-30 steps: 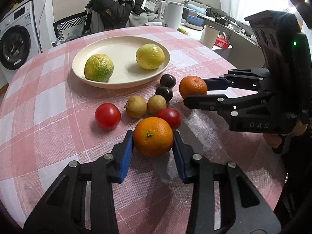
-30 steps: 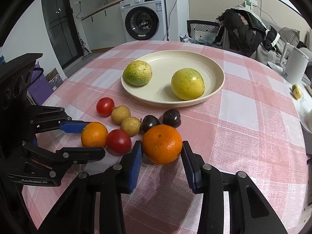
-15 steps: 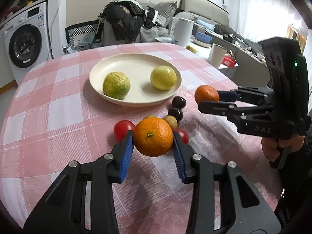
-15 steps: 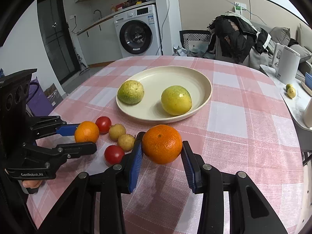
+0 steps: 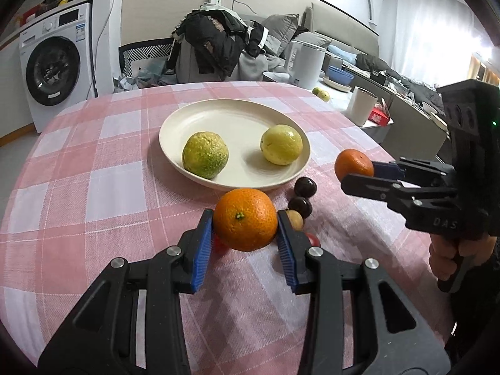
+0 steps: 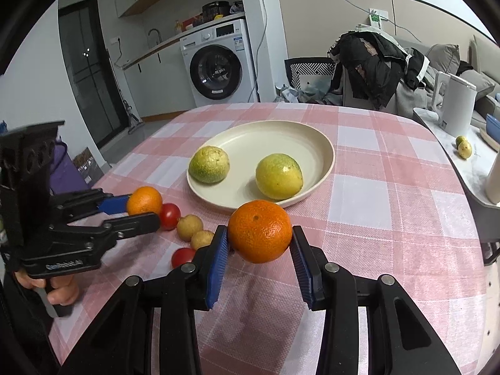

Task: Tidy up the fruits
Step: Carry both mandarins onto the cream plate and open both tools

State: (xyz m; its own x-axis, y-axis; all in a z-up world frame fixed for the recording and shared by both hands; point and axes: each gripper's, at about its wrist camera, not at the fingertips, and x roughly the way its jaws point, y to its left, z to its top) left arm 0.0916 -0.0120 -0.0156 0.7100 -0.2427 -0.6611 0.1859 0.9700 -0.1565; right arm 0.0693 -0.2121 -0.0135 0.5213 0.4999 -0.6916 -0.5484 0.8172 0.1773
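Note:
My left gripper point(image 5: 245, 223) is shut on an orange point(image 5: 245, 218) and holds it above the table, in front of the cream plate point(image 5: 225, 118). My right gripper point(image 6: 259, 232) is shut on a second orange point(image 6: 260, 230), also lifted, near the plate's point(image 6: 275, 131) front rim. Each gripper shows in the other's view: the right one point(image 5: 356, 168) with its orange point(image 5: 353, 164), the left one point(image 6: 140, 206) with its orange point(image 6: 144, 200). Two yellow-green citrus fruits point(image 5: 205, 154) point(image 5: 282, 144) lie in the plate. Small fruits remain on the cloth: tomatoes point(image 6: 169, 215), brown fruits point(image 6: 189, 227), dark plums point(image 5: 305, 186).
The round table has a pink checked cloth point(image 5: 93, 187). A chair piled with clothes point(image 5: 215, 40) stands behind it, a washing machine point(image 5: 53, 68) at far left. A side counter at right holds a white kettle point(image 5: 307, 62) and a cup point(image 5: 362, 106).
Both grippers have lifted their oranges off the table and risen, so the table and plate look farther away. The small fruits stayed on the cloth.

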